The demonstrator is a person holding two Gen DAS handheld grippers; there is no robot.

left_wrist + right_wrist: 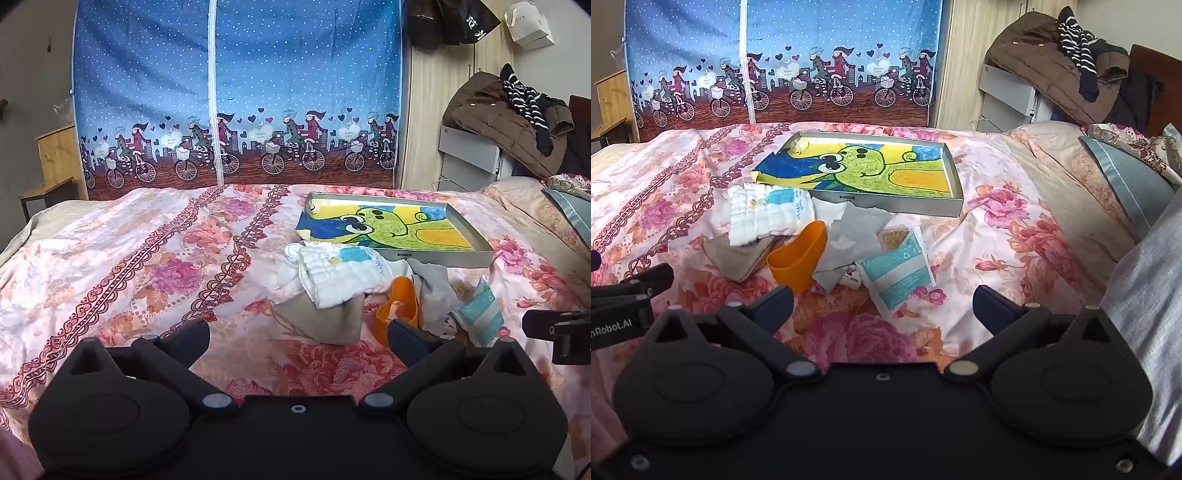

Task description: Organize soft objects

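A pile of soft things lies on the floral bedspread (110, 258) in front of a grey tray (476, 236) lined with a frog-print cloth (871, 166). The pile holds a white quilted cloth (340, 277) (764, 214), a beige cloth (325, 317) (738, 254), an orange soft cup (798, 258) (399, 306), a grey cloth (853, 240) (432, 295) and a teal-and-white packet (897, 273) (480, 310). My left gripper (299, 332) is open and empty just before the beige cloth. My right gripper (882, 299) is open and empty just before the packet.
A blue printed fabric wardrobe (236, 92) stands behind the bed. Coats are heaped on a grey unit (1052, 66) at the back right. Pillows (1126, 177) lie at the right. A wooden stand (55, 162) is at the back left.
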